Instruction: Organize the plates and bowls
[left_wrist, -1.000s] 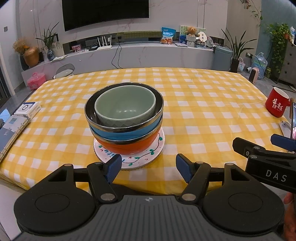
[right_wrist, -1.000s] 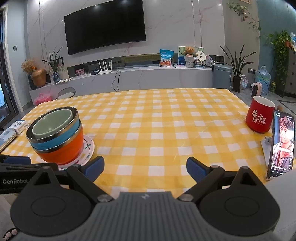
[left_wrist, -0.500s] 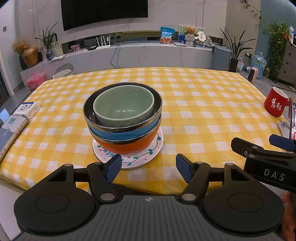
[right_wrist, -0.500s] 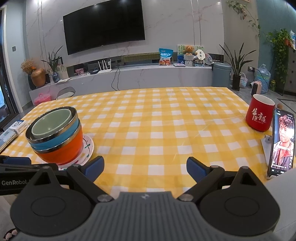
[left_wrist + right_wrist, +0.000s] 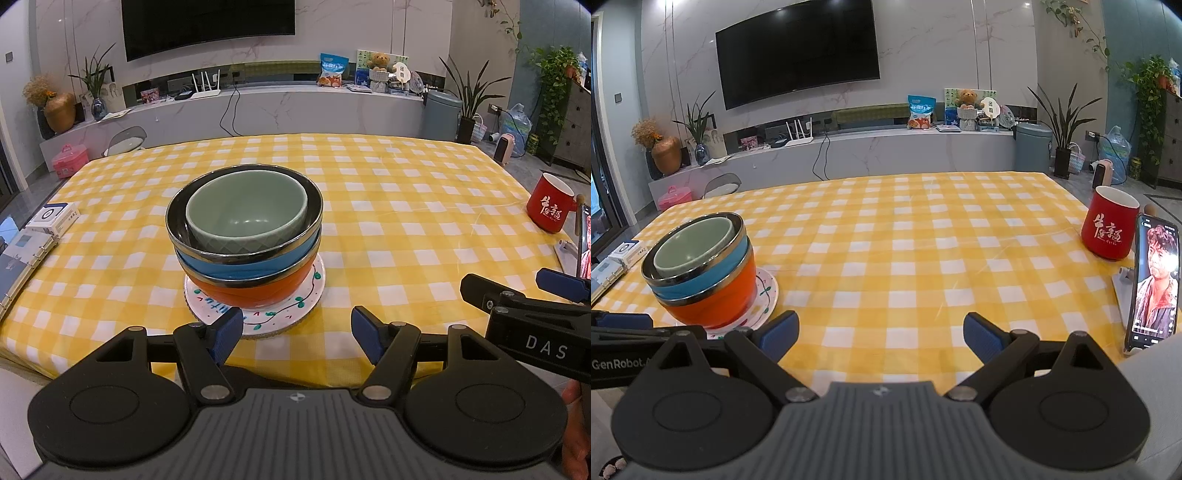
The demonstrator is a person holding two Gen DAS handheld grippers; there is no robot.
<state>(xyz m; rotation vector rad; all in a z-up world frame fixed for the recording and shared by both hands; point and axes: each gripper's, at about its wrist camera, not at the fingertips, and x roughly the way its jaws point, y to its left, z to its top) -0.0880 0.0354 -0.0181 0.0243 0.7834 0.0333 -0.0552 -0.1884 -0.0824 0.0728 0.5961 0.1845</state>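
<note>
A stack of bowls stands on a white painted plate (image 5: pixel 310 295) (image 5: pixel 766 295) near the table's front edge: a pale green bowl (image 5: pixel 246 214) (image 5: pixel 692 245) nested in a blue steel-rimmed bowl (image 5: pixel 251 264) (image 5: pixel 701 286), which sits in an orange bowl (image 5: pixel 255 291) (image 5: pixel 716 304). My left gripper (image 5: pixel 297 330) is open just in front of the plate, with nothing between its fingers. My right gripper (image 5: pixel 881 336) is open too, to the right of the stack over bare tablecloth, and it shows at the right edge of the left wrist view (image 5: pixel 524 295).
A red mug (image 5: pixel 550 208) (image 5: pixel 1110 229) and a phone on a stand (image 5: pixel 1154 280) sit at the table's right edge. Booklets and a small box (image 5: pixel 51 218) lie at the left edge. The yellow checked tablecloth (image 5: pixel 905 236) stretches far back.
Both grippers have risen and drawn back a little; the bowls sit slightly lower in the views. Nothing was taken hold of or released.
</note>
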